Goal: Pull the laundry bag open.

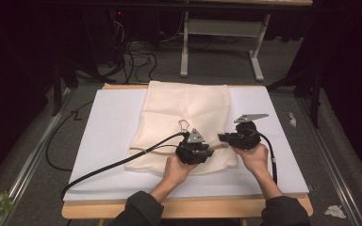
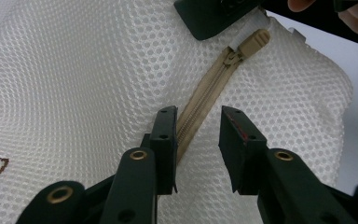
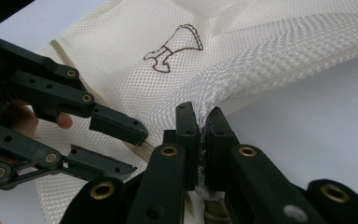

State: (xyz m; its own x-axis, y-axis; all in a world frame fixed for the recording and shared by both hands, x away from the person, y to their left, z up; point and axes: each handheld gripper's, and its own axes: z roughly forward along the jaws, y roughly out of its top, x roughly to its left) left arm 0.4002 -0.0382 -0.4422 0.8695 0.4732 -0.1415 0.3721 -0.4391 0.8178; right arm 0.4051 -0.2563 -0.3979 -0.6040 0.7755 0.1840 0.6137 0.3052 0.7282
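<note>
Tongs, two, work one mesh bag (image 1: 184,113).

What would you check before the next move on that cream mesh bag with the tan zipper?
1. Right gripper clamped on the cream mesh bag edge: ok, jaws shut on the mesh.
2. Left gripper lined up with the tan zipper: ok, tape runs between its jaws.
3. Left gripper gripping: not ok, jaws apart, pads not pressing.
4. Beige zipper pull tab reachable: ok, it lies ahead, uncovered.
5. Bag fully on the white board: ok.
6. Zipper fully closed: cannot tell.
</note>
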